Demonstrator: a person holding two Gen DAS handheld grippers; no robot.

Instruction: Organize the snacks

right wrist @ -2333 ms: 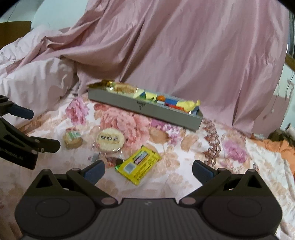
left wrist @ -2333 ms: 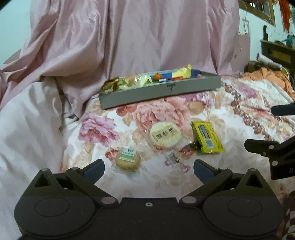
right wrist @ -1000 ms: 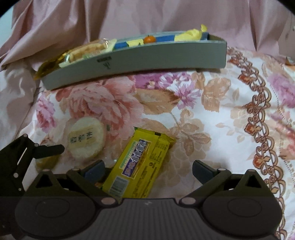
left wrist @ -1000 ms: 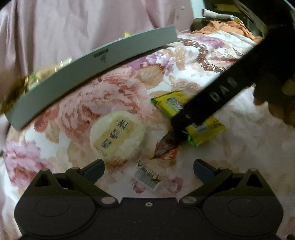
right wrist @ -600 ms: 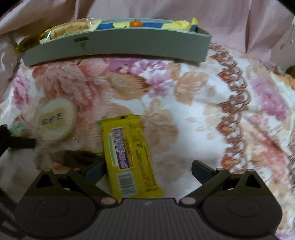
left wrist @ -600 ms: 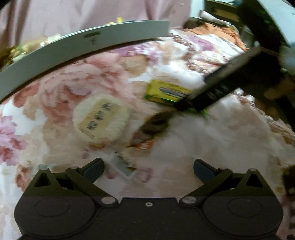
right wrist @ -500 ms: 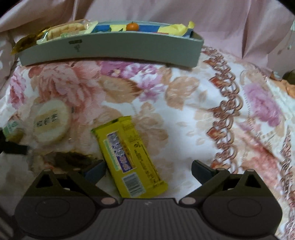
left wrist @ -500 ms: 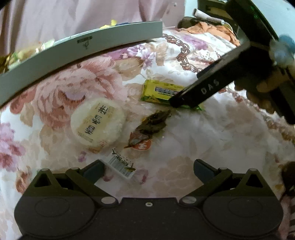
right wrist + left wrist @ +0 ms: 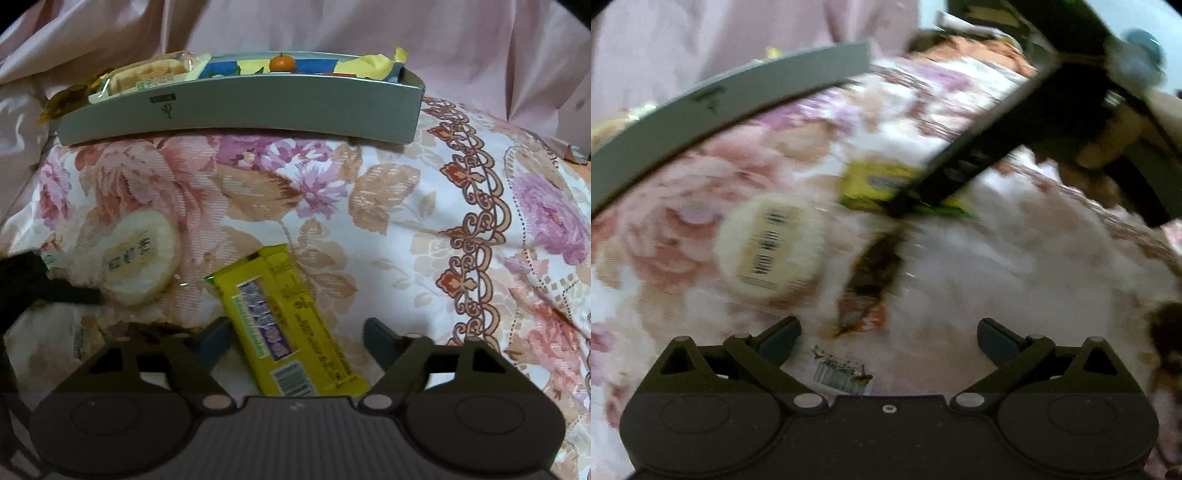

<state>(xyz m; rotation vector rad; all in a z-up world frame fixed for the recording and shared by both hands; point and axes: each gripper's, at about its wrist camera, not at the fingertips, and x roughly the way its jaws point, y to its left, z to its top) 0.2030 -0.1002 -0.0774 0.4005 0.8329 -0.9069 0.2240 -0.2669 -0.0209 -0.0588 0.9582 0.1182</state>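
Right gripper (image 9: 295,338) jaws have just been closing around my yellow snack bar (image 9: 284,332), pads not yet pressing; gray tray (image 9: 240,107) lies beyond it.

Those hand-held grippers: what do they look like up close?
Each hand-held gripper, left and right, is matte black plastic with two round discs at the base, triangular linkage arms with silver pivot pins, and dark blue-grey finger pads. The right one's long side bar carries pale lettering, too blurred to read.
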